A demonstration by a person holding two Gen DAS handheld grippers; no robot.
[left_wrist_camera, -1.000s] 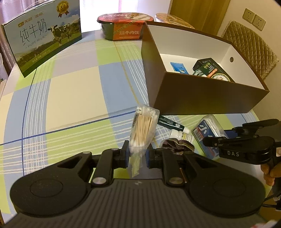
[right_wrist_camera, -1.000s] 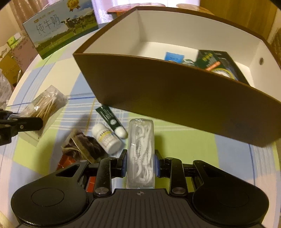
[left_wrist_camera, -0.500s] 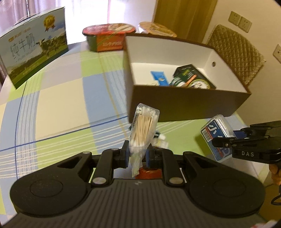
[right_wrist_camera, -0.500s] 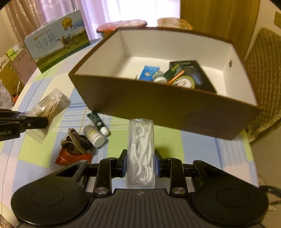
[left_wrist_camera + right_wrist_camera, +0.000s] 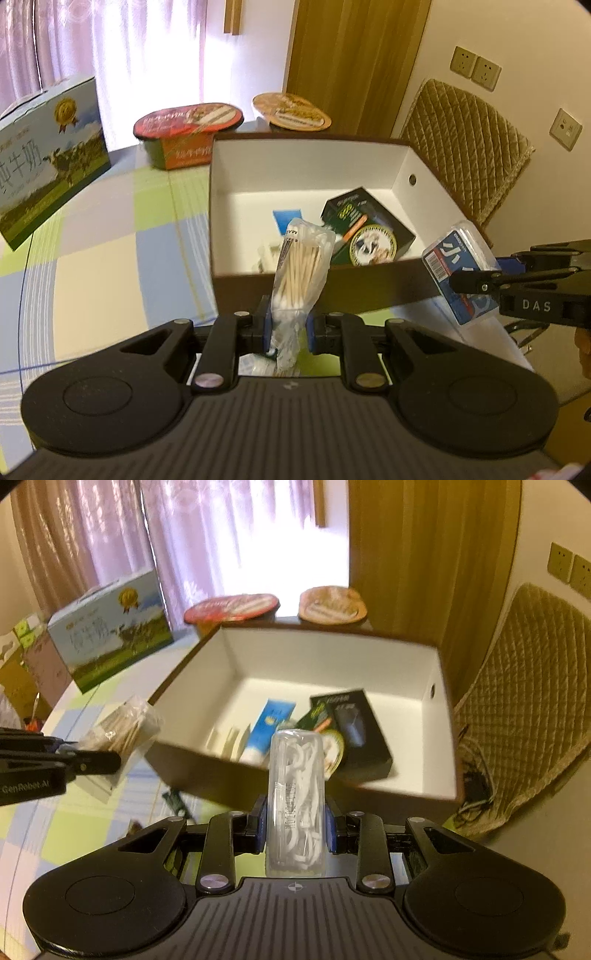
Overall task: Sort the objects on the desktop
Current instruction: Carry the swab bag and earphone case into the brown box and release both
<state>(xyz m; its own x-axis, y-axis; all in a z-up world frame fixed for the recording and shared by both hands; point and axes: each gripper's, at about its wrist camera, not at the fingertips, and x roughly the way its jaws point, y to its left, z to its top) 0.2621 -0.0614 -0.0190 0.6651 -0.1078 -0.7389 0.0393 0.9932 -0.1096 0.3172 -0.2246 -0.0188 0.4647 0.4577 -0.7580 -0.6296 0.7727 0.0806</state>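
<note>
While both grippers hang above the checked tablecloth (image 5: 110, 266), the brown storage box (image 5: 400, 291) with its white interior lies open just ahead of them, near the table's far edge beside a quilted chair (image 5: 465, 147). Inside it already rest a black carton (image 5: 354, 727), a round green tin (image 5: 372, 245) and a blue-and-white tube (image 5: 267, 727). Behind the box stand a milk carton case (image 5: 48, 155) and two sealed instant-noodle bowls (image 5: 188, 129).

The left gripper (image 5: 288, 328) pinches a clear bag of cotton swabs (image 5: 301, 266) by its lower end, jaws closed on the plastic, the bag rising upright in front of the box's near wall. The right gripper (image 5: 295, 823) clamps a clear case of dental floss picks (image 5: 297, 794) between its pads, the case standing upright just short of the near rim.

Judging by this, the step in hand is carrying both items over the wall for release. Doing it well likely means lifting each load clear of the rim before moving forward, since the limp swab bag could snag on it, and releasing over the bare white floor at the left of the box rather than on top of the tin. Staggering the two drops would keep the grippers from crowding each other.
</note>
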